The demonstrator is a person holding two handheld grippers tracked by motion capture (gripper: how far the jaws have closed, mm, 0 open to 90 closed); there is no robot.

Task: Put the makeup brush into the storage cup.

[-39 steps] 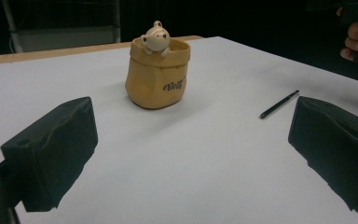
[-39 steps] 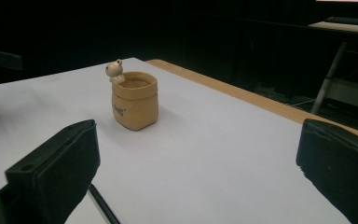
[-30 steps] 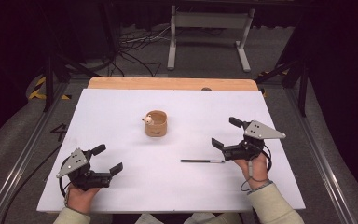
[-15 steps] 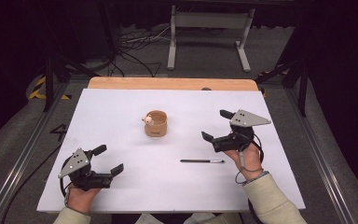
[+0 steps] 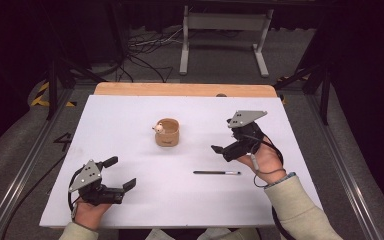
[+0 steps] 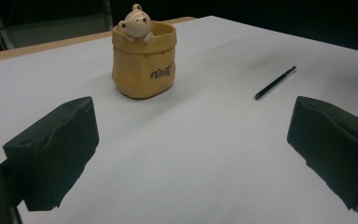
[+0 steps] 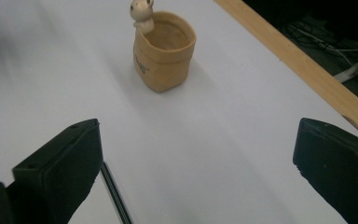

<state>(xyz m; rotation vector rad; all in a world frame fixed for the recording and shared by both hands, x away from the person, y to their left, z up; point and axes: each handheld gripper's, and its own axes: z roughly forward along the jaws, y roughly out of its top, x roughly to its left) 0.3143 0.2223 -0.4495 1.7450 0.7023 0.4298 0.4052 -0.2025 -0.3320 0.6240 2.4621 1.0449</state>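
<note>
Since a second ago the right gripper (image 5: 223,136) has lifted off the table and swung up and toward the far side, away from the pen (image 5: 216,173), which it had been just beside; the grey plate on top of it now tilts toward the middle of the table. The left gripper (image 5: 119,173) has stayed put near the front left corner.

The right gripper is held above the white table (image 5: 130,120) with its jaws spread wide and nothing between them. In the right gripper view the jaws frame the little tan pot (image 7: 165,51), which stands upright well ahead of them, a small bear figure (image 7: 141,13) perched on its rim; a short stretch of the pen shows just beside the lower jaw at the bottom of that view.

The left gripper rests low over the table, its jaws likewise spread wide and holding nothing. In the left gripper view the pot (image 6: 143,59) stands upright beyond the jaws, the bear (image 6: 136,22) peering over the rim toward the camera, and the pen (image 6: 275,82) lies flat off to the right, well apart from the pot.

From above, the pot (image 5: 167,132) sits near the middle of the table, and the pen lies flat on the white surface nearer the person, between the pot and the right forearm, touching neither gripper
</note>
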